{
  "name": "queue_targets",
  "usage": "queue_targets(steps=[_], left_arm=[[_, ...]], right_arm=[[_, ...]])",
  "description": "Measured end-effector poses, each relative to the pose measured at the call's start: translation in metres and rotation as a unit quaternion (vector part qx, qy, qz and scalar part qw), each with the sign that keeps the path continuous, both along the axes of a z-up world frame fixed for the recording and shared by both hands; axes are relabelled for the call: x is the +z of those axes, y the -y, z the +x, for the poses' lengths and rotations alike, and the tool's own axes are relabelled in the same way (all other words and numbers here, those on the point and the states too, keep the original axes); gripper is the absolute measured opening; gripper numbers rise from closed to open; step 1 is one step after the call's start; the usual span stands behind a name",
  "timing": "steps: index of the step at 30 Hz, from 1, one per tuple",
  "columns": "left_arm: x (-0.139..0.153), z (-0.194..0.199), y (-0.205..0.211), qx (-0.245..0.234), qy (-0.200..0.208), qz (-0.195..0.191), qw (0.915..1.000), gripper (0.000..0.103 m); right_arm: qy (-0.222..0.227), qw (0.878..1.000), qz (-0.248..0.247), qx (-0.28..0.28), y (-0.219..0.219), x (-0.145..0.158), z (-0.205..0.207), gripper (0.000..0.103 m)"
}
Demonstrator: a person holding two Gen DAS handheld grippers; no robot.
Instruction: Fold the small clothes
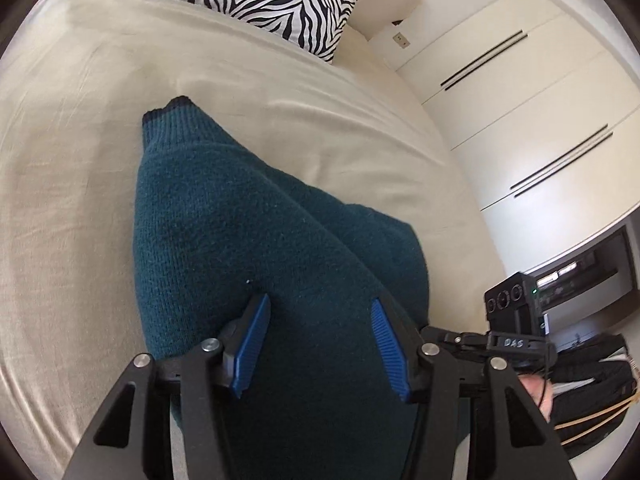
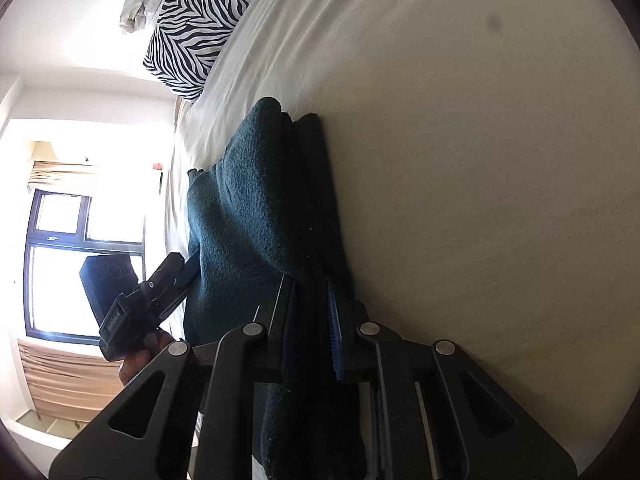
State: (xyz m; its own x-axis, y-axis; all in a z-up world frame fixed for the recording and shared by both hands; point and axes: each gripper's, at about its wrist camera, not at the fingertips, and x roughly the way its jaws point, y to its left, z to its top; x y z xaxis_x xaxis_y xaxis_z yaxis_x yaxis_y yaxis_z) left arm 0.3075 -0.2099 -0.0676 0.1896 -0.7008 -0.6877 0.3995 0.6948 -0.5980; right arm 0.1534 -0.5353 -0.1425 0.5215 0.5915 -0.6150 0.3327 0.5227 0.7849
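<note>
Both hand-held grippers on sweater

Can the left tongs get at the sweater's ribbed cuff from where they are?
Probably yes. The left tongs stand open over the teal sweater; the cuff lies exposed further along the bed, with nothing in between.

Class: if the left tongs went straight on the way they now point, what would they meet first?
The dark teal knitted garment. The left tongs stand open right over its near part, so they would likely meet the knit before the beige bed sheet beneath, though depth is unclear.
</note>
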Motion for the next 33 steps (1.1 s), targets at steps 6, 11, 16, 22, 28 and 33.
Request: queue_targets(steps=[6, 11, 16, 22, 28, 33], left_arm=[[0.010, -0.010, -0.007, 0.010, -0.004, 0.002, 0.9999, 0.055], [0.026, -0.044, -0.018, -0.006, 0.016, 0.000, 0.9999, 0.055], [0.019, -0.072, -0.011, -0.021, 0.042, 0.046, 0.9978, 0.055], [0.010, -0.066, -0.004, -0.021, 0.029, 0.052, 0.9980, 0.056], [0.015, -0.072, -0.001, -0.016, 0.037, 0.060, 0.9974, 0.056], [0.019, -0.082, 0.006, -0.033, 0.049, 0.062, 0.9963, 0.057]], right_arm=[[0.012, 1.000, 0.017, 0.000, -0.006, 0.016, -0.016, 0.017], [0.032, 0.999, 0.008, 0.014, -0.015, 0.033, -0.045, 0.017], [0.018, 0.999, 0.028, 0.009, -0.021, 0.021, -0.064, 0.017], [0.017, 0.999, 0.035, 0.017, -0.036, 0.021, -0.071, 0.017], [0.000, 0.999, -0.031, 0.011, -0.041, 0.024, -0.074, 0.011], [0.013, 0.999, -0.033, -0.019, -0.030, 0.030, -0.094, 0.008]])
